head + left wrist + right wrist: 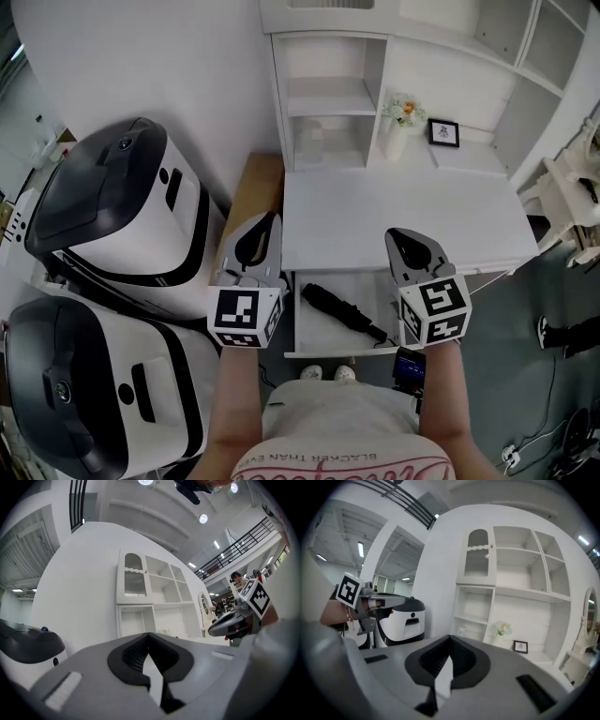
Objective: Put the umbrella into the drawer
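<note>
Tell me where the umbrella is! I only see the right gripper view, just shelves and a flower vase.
Observer: The head view shows the black umbrella lying inside the open drawer.
Operator: Is the other gripper holding something?
Observer: No. The left gripper view shows the left gripper with its jaws together and nothing between them.
Operator: Where is my gripper?
Observer: In the head view the right gripper shows at the drawer's right end, clear of the umbrella.
</note>
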`<act>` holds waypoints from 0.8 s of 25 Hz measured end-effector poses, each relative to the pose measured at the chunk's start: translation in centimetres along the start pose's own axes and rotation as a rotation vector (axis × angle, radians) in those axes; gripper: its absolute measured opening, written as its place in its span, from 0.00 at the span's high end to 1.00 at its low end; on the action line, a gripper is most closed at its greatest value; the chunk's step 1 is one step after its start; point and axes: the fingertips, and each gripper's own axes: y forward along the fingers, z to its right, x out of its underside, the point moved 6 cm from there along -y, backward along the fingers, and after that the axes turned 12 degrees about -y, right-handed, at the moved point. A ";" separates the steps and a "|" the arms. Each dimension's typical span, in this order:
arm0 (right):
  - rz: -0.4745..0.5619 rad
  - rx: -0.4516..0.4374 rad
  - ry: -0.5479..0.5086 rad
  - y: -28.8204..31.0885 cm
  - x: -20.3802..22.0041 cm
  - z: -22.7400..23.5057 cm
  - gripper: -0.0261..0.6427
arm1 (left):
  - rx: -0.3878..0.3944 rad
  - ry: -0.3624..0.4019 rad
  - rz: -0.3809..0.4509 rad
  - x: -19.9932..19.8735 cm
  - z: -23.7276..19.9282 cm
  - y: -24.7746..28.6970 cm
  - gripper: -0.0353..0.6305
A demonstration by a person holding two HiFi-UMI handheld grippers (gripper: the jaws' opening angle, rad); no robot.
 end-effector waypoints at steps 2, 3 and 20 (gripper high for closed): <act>0.019 0.035 -0.008 -0.7 -0.9 0.6 0.95 | 0.010 0.006 0.009 -0.4 0.1 0.2 0.93; 0.032 0.052 -0.012 -1.0 -1.4 0.8 0.95 | 0.015 0.010 0.015 -0.6 0.2 0.4 0.93; 0.205 0.249 -0.027 -5.7 -6.8 4.6 0.95 | 0.057 0.062 0.102 -4.5 1.0 1.4 0.93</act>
